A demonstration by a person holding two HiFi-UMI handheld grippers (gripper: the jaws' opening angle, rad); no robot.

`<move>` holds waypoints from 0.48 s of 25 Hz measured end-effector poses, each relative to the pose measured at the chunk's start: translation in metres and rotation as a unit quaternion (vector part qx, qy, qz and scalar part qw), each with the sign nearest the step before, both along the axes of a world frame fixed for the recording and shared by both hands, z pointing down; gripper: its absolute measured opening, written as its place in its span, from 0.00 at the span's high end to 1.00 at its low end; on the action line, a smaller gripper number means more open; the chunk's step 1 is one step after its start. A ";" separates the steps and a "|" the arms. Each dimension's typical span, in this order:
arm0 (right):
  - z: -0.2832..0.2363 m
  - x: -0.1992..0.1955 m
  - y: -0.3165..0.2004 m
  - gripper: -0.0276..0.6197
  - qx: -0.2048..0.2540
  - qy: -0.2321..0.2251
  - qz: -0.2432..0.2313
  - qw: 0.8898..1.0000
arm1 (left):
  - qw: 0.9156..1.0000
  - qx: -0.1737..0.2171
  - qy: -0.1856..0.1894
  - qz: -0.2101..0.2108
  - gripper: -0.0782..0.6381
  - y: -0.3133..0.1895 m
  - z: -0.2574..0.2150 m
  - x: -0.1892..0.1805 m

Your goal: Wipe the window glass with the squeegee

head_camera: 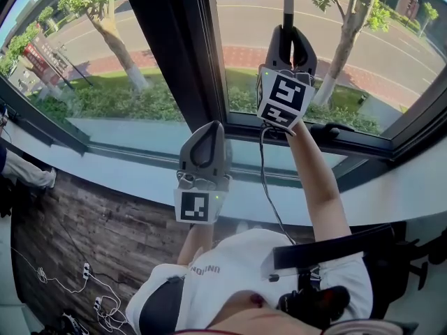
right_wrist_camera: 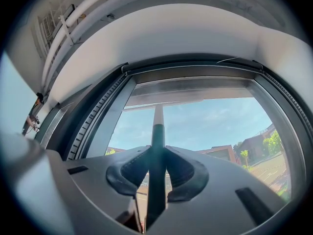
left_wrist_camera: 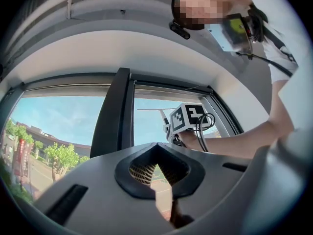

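The squeegee's dark handle (right_wrist_camera: pixel 156 146) runs up between the jaws of my right gripper (right_wrist_camera: pixel 157 173), which is shut on it. Its pale neck meets a thin blade (right_wrist_camera: pixel 164 103) lying across the top of the window glass (right_wrist_camera: pixel 215 126). From the head view, the right gripper (head_camera: pixel 288 39) is raised against the right pane (head_camera: pixel 244 19), and the handle (head_camera: pixel 287 5) leaves the top of the frame. My left gripper (head_camera: pixel 204 142) hangs lower, over the sill beside the dark mullion, shut and empty. The left gripper view shows its jaws (left_wrist_camera: pixel 156 180) closed and the right gripper's marker cube (left_wrist_camera: pixel 188 117) ahead.
A wide dark mullion (head_camera: pixel 174 47) separates the two panes. A white sill (head_camera: pixel 126 176) runs below the window. Below it lies a wooden floor (head_camera: pixel 91 222) with cables and a power strip (head_camera: pixel 87 269). A black chair (head_camera: pixel 391 257) stands at the lower right.
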State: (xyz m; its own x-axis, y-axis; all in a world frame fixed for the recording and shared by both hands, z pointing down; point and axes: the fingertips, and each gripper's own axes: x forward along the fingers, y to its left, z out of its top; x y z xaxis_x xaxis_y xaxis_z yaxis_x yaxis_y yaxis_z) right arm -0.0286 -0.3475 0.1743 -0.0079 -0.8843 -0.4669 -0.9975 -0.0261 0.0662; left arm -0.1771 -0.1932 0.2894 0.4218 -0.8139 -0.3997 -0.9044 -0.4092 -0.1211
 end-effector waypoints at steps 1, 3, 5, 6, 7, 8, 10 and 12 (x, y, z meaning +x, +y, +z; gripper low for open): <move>0.004 -0.001 -0.001 0.81 -0.003 -0.001 -0.001 1.000 | 1.000 -0.001 0.000 -0.001 0.90 0.000 0.000 -0.001; 0.011 -0.002 -0.002 0.81 -0.009 -0.001 -0.002 1.000 | 1.000 -0.003 0.000 -0.002 0.90 -0.001 0.001 -0.002; 0.018 -0.002 -0.002 0.81 -0.015 -0.001 -0.001 1.000 | 1.000 -0.004 0.000 -0.003 0.90 -0.002 0.002 -0.002; 0.022 -0.002 -0.002 0.81 -0.018 -0.001 -0.001 1.000 | 1.000 -0.003 0.001 -0.003 0.90 -0.002 0.001 -0.002; 0.026 -0.003 -0.002 0.81 -0.022 -0.001 -0.001 1.000 | 1.000 -0.002 0.001 -0.003 0.90 -0.002 0.001 -0.002; 0.030 -0.003 -0.002 0.81 -0.025 -0.001 -0.001 1.000 | 1.000 -0.001 0.001 -0.002 0.90 -0.003 0.000 -0.002; 0.039 -0.003 -0.003 0.80 -0.032 -0.001 -0.001 0.999 | 1.000 0.001 0.002 -0.001 0.90 -0.004 -0.001 -0.001; 0.047 -0.003 -0.003 0.81 -0.040 -0.002 0.000 0.999 | 1.000 0.002 0.001 0.001 0.90 -0.005 -0.002 0.000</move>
